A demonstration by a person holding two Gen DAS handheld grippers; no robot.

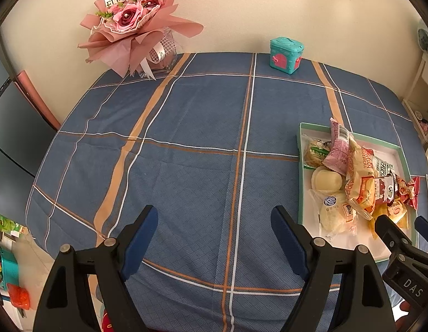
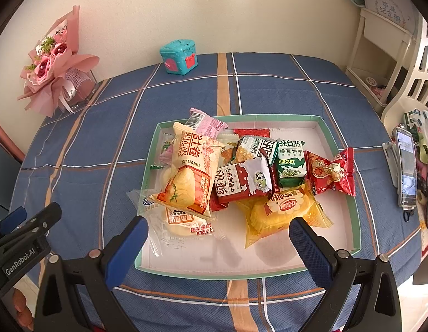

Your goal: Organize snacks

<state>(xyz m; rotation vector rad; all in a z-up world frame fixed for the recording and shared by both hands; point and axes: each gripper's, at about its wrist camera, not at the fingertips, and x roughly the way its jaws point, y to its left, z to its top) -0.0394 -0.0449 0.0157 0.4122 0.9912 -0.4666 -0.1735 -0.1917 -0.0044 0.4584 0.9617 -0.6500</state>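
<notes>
Left gripper (image 1: 214, 235) hangs over the blue checked tablecloth (image 1: 186, 138) with its jaws spread wide, nothing between the blue pads, only bare cloth below. Off to its right in this left wrist view sits the tray (image 1: 396, 149), green-rimmed and white inside, heaped with wrapped snacks (image 1: 358, 182). A pale round cake in a clear wrapper (image 1: 334, 213) lies at the near left corner of that tray. The other gripper pokes in at the lower right edge. Far back, a pink bouquet (image 1: 133, 19) stands against the wall and a small teal box (image 1: 286, 55) sits at the table's far edge.

Over to the right wrist view: right gripper (image 2: 216, 235) is parked just above the near part of the tray (image 2: 338, 138), jaws wide apart and gripping nothing, white tray floor showing between them. The snacks pile up just beyond the pads: a tall cream-and-orange bag (image 2: 191, 171) leaning on the left, a red-and-white biscuit pack (image 2: 243, 182) in the middle, a green biscuit pack (image 2: 291, 163) behind it, a yellow bag (image 2: 283, 213) near the right pad, and a red twist-wrapped sweet (image 2: 331, 173) resting on the right rim. A phone (image 2: 406, 166) stands on a holder at the table's right edge.
</notes>
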